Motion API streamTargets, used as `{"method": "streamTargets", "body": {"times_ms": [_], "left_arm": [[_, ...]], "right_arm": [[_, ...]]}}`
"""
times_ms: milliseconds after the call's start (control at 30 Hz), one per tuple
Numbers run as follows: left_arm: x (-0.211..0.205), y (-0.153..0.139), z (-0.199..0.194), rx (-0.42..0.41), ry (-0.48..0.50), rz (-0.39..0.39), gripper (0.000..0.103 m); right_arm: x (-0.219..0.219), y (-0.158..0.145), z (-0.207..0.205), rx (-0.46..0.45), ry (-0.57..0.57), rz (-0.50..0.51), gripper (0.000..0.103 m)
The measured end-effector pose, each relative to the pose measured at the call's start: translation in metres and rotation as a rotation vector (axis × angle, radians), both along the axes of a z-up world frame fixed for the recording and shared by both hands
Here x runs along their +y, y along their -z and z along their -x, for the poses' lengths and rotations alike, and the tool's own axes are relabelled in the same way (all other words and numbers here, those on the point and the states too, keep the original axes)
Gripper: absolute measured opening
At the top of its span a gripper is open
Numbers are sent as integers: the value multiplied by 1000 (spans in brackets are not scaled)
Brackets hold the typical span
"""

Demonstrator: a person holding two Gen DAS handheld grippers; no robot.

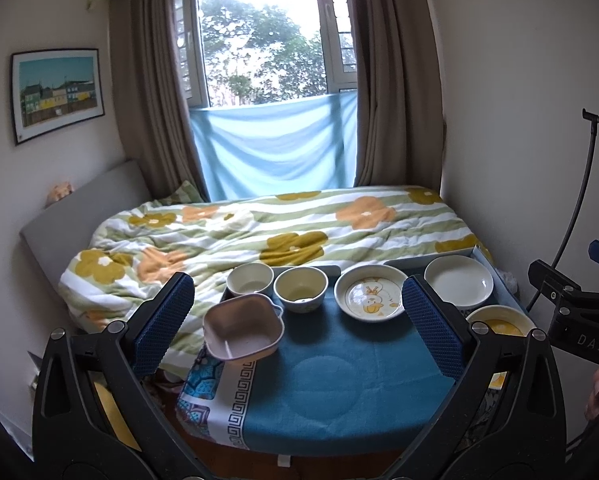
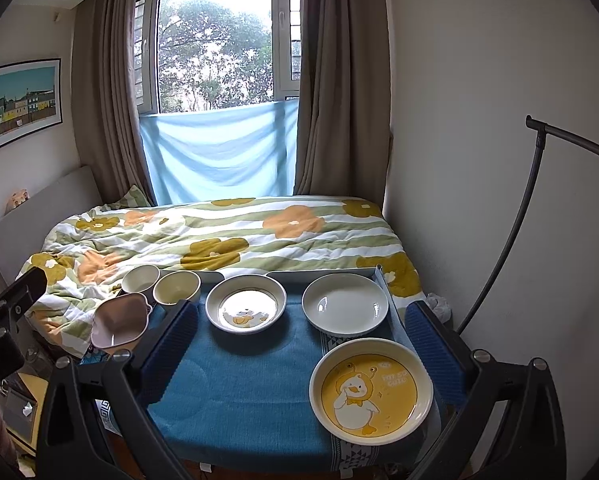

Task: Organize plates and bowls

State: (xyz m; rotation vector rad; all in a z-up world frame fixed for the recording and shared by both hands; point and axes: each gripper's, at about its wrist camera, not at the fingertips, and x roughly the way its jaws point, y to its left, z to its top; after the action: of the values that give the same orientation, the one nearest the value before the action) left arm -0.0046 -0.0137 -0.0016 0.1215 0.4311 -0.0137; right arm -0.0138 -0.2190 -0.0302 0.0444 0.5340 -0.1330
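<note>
Above the table (image 1: 339, 400), both tools (image 1: 299, 320) (image 2: 299, 344) agape.

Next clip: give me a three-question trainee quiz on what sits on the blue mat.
1. True or false: the left tongs hold the pink square bowl.
2. How many round bowls stand behind it?
3. Which dish lies nearest the right tongs: A) white plate, B) yellow duck plate, C) duck-print deep plate?

Key: 1 false, both tongs are open and empty; 2 two, the white bowl and the cream bowl; 3 B.
</note>
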Motion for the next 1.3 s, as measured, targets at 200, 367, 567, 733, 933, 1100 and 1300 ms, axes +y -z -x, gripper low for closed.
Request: {"method": "streamTargets", "body": {"times_ms": [200, 367, 567, 733, 933, 1100, 1300], "left_arm": [[-1, -1, 3, -6, -7, -6, 103], [0, -2, 5, -6, -3, -2, 103], [-1, -3, 7, -6, 4, 2, 103], [-2, -3, 7, -4, 5, 2, 103], [-2, -3, 7, -3, 9, 4, 103], [-3, -3, 7, -3, 8, 4, 103], [-3, -3, 7, -3, 9, 3, 103]], "right_arm": [[1, 0, 0, 0, -2, -3, 103], [3, 1, 2, 0, -4, -3, 103], [4, 1, 2, 1, -5, -3, 103], [3, 1, 2, 1, -4, -4, 103], [3, 2, 2, 1, -5, -6, 103], [2, 2, 2, 2, -5, -6, 103], [3, 2, 2, 2, -4, -6, 103]]}}
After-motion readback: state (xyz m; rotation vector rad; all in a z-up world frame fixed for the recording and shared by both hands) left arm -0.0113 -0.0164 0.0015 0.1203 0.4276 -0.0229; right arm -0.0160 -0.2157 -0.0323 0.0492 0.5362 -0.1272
